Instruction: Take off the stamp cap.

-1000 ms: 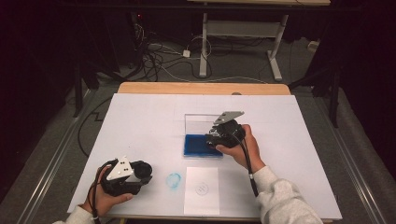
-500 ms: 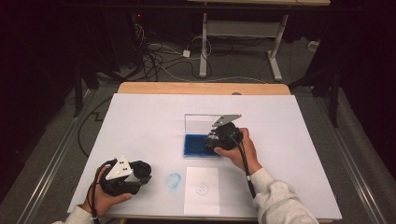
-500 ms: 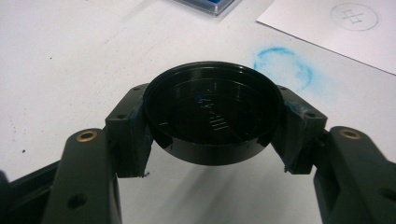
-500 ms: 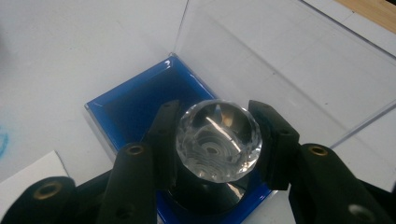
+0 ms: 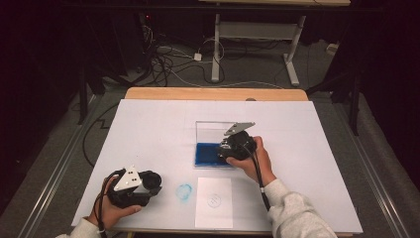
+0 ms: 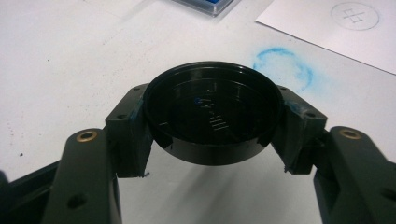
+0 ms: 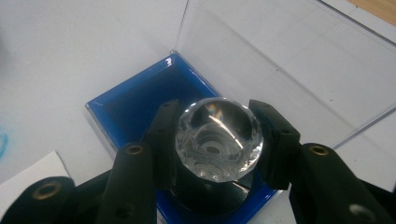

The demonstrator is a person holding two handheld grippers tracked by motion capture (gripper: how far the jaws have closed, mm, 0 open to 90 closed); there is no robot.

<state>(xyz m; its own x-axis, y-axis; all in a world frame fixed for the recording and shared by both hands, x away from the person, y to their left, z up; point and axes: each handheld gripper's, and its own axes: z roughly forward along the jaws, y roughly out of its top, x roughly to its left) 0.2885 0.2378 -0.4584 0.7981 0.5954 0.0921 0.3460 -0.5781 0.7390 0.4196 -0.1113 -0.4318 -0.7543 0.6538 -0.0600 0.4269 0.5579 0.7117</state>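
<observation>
1. almost nothing has shifted over the last second: the right gripper (image 5: 233,148) stays over the blue ink pad (image 5: 208,153), so the stamp (image 7: 218,139) seems to be getting inked, not yet pressed on paper.
2. the right gripper's jaws are clamped on the stamp's clear faceted knob.
3. the left gripper (image 5: 148,182) holds the black round cap (image 6: 213,116) near the table's front edge.
4. count: one stamp, one cap, one ink pad with clear lid (image 5: 218,131) raised, one paper sheet (image 5: 214,201) with one printed circle, one blue ring smudge (image 5: 184,191).
</observation>
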